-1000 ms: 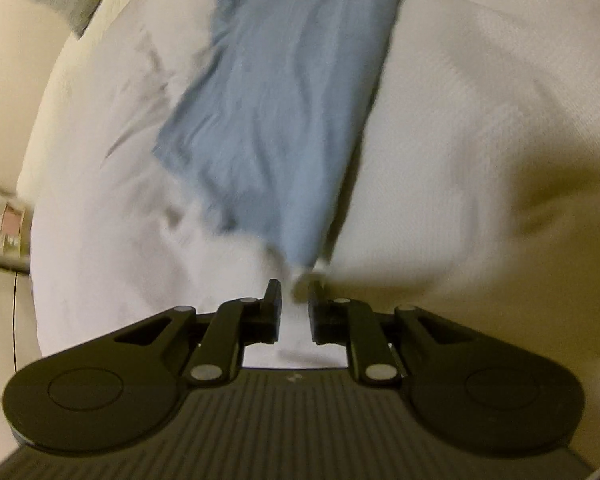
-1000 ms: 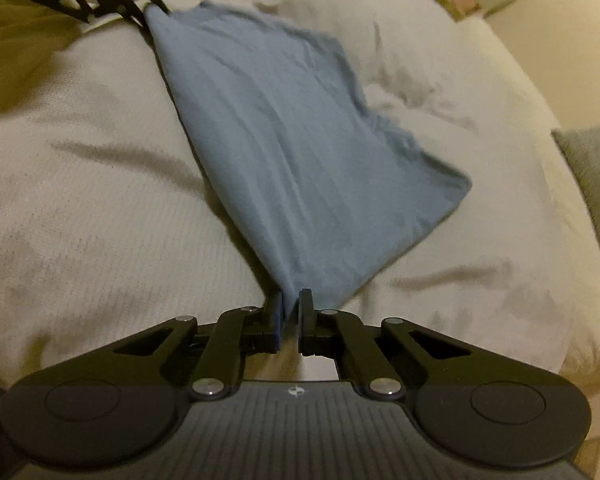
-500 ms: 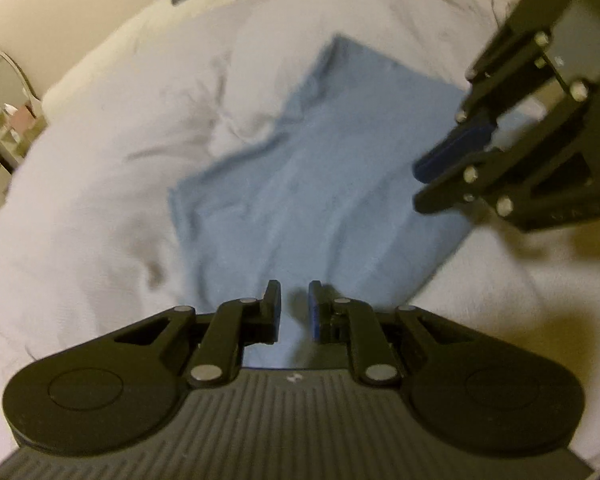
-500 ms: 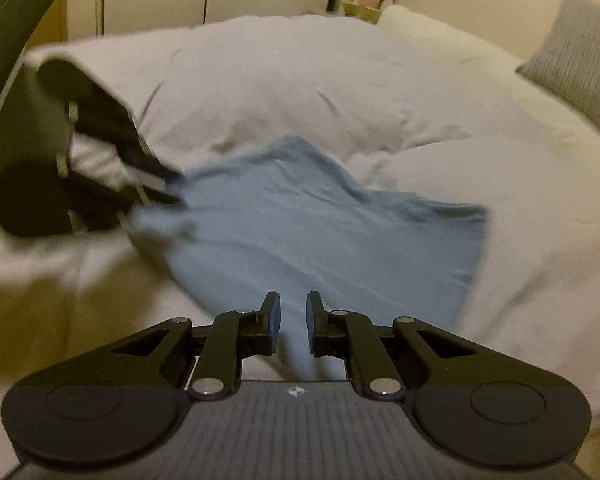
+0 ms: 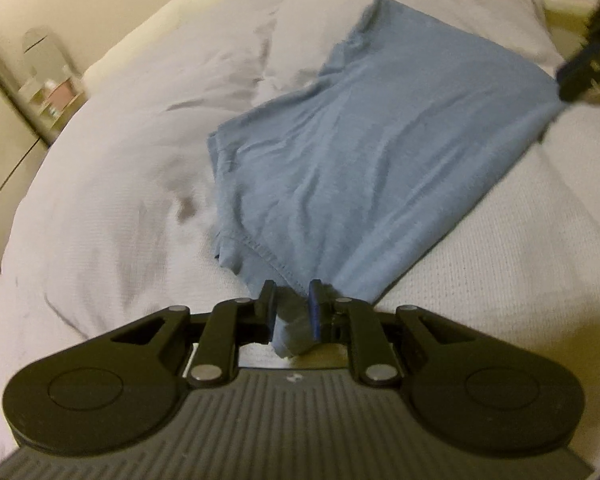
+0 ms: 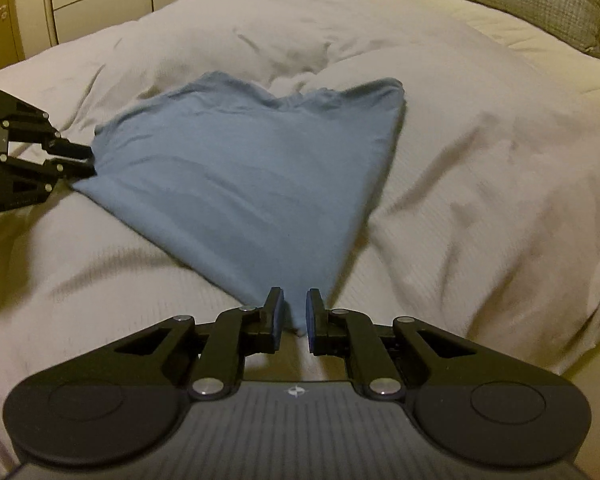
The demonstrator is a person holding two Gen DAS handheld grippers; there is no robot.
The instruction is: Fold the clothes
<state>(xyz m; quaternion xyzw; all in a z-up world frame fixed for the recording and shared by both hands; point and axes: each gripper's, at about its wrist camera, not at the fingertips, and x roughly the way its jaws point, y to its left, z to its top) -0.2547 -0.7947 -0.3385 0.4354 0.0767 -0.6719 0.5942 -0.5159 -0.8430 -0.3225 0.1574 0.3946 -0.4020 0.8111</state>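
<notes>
Two corners of the blue garment (image 6: 256, 168) sit between tool fingers: the left tool (image 5: 292, 306) has a bunched, stitched corner filling its gap, apparently gripped, while the right tool (image 6: 294, 314) holds only a thin tip in a loose-looking gap, so I cannot tell whether it grips. Cloth lies spread on the bed (image 6: 480, 152). Judged mid-fold; next, both corners should travel across to the far edge together.
</notes>
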